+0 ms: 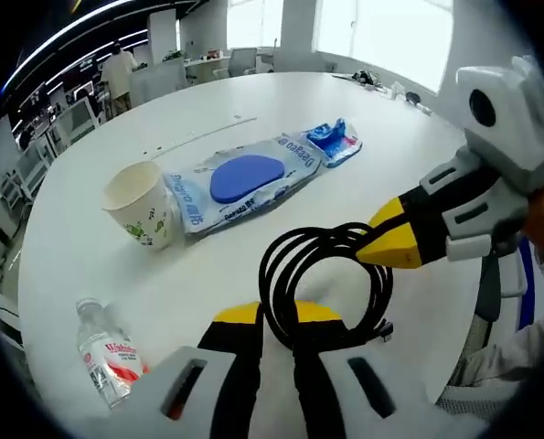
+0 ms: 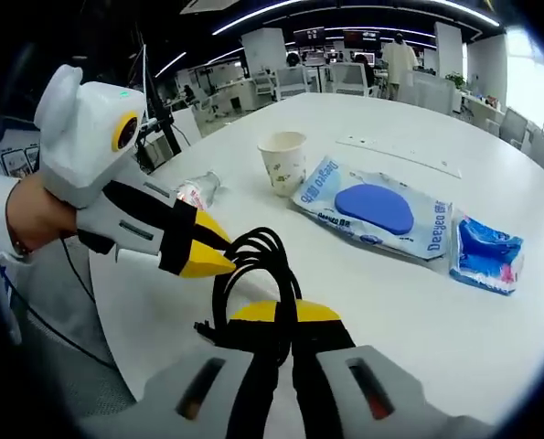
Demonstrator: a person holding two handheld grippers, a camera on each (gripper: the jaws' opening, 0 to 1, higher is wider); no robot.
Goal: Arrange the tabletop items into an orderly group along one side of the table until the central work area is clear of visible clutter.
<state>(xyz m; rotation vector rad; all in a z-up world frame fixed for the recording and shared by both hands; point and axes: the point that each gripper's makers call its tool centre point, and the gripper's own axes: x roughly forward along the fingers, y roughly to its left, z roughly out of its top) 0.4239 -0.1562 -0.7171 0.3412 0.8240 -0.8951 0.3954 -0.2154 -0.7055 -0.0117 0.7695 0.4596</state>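
Both grippers on the cable, tidying barely begun

Nearest me, my left gripper (image 1: 276,315) and right gripper (image 2: 285,315) are each closed on the coiled black cable (image 1: 322,274), at opposite sides of the loop near the table's (image 1: 418,155) edge. Beyond lie a water bottle (image 1: 107,352) on its side, a paper cup (image 1: 144,206), a wet-wipes pack (image 1: 244,183) and a small blue packet (image 1: 336,142), scattered mid-table. I judge nothing grouped yet.

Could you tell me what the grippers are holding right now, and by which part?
Both hold the coiled black cable: the left gripper pinches one side of the loop, the right gripper the opposite side.
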